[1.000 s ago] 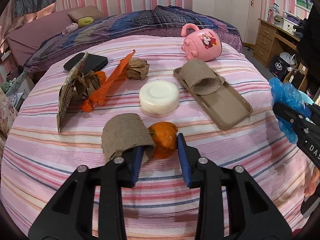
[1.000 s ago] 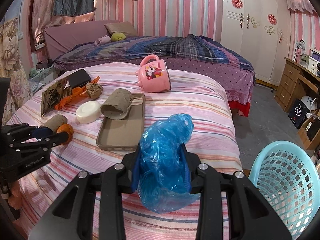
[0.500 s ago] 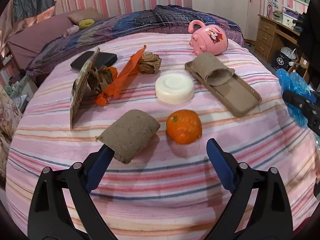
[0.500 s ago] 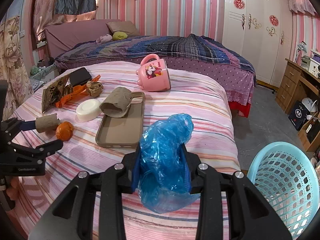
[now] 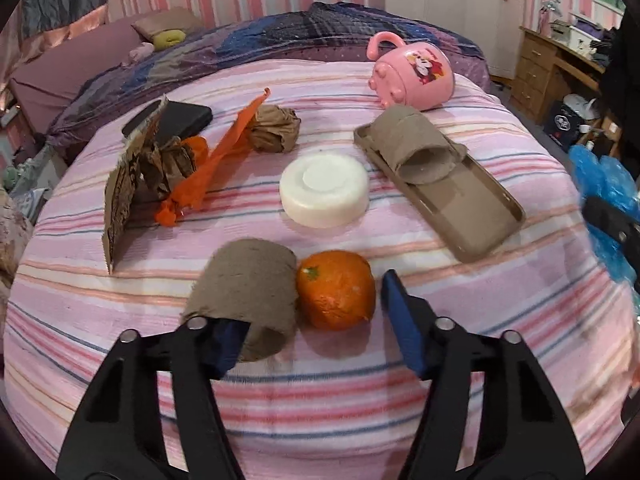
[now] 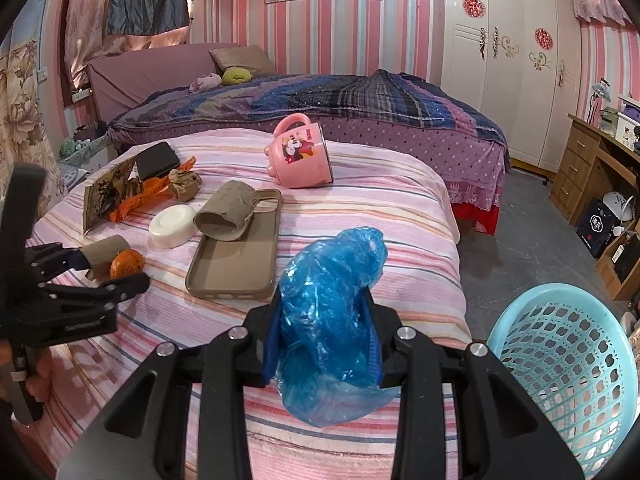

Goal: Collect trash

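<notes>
**Filling the pink-striped room, two beds**

Covering the near bed, a pink striped blanket (image 5: 320, 392) carries litter. Light-blue plastic basket (image 6: 568, 364) stands beside it. Right gripper (image 6: 324, 348) clamps a crumpled blue plastic bag (image 6: 332, 316). Left gripper (image 5: 316, 320), jaws half apart and just closing, straddles a brown cardboard tube (image 5: 244, 288) and an orange mandarin (image 5: 336, 296).

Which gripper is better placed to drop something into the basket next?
Right. The right gripper is shut on the blue plastic bag, with the light blue basket just beside it. The left gripper has only been closing its jaws around the cardboard tube and orange.
</notes>
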### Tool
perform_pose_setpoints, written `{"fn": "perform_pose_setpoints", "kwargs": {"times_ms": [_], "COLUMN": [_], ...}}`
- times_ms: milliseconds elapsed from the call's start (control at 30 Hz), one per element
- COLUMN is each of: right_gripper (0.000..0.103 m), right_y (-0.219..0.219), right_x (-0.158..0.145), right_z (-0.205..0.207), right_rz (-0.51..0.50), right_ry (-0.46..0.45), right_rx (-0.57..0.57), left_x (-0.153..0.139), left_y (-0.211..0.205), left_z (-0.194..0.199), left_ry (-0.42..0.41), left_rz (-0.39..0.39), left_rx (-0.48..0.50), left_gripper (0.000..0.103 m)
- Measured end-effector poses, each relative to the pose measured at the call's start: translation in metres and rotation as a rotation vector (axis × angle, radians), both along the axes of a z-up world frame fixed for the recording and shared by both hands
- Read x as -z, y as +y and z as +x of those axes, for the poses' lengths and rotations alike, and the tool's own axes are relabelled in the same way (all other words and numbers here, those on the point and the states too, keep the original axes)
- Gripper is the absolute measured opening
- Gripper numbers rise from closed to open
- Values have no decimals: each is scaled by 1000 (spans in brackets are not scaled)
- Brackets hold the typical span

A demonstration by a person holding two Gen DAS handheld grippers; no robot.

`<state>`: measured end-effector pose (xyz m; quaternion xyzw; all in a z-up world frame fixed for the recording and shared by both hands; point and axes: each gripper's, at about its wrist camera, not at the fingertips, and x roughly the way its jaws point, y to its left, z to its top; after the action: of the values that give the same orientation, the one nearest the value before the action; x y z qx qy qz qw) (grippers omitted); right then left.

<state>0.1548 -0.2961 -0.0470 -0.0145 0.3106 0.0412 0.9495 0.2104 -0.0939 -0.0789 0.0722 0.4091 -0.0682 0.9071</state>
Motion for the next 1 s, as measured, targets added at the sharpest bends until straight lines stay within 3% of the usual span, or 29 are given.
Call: {"fn": "perform_pose_setpoints", "kwargs": {"times_ms": [100, 300, 500, 767, 1000], "right_gripper": [34, 34, 34, 34, 34], "right_y": [-4, -11, -19, -30, -52], "right_x": [0, 0, -1, -11, -20], "right_z": [-2, -8, -12, -16, -24], "right_rz": [-2, -2, -13, 3, 27], "right_ry": [2, -3, -8, -38, -65], "right_rx": [3, 14, 23, 44, 82], "left_x": [-5, -10, -28, -53, -62], "left_y": [-3, -8, 9, 64, 76], "left_z": [2, 1, -6, -3, -9], "left_ry": [-10, -23, -64, -59, -80], "left_rz": [-37, -59, -98, -222, -225], "left_rx": [-14, -26, -9, -78, -113], "left_gripper": [38, 26, 26, 25, 25]}}
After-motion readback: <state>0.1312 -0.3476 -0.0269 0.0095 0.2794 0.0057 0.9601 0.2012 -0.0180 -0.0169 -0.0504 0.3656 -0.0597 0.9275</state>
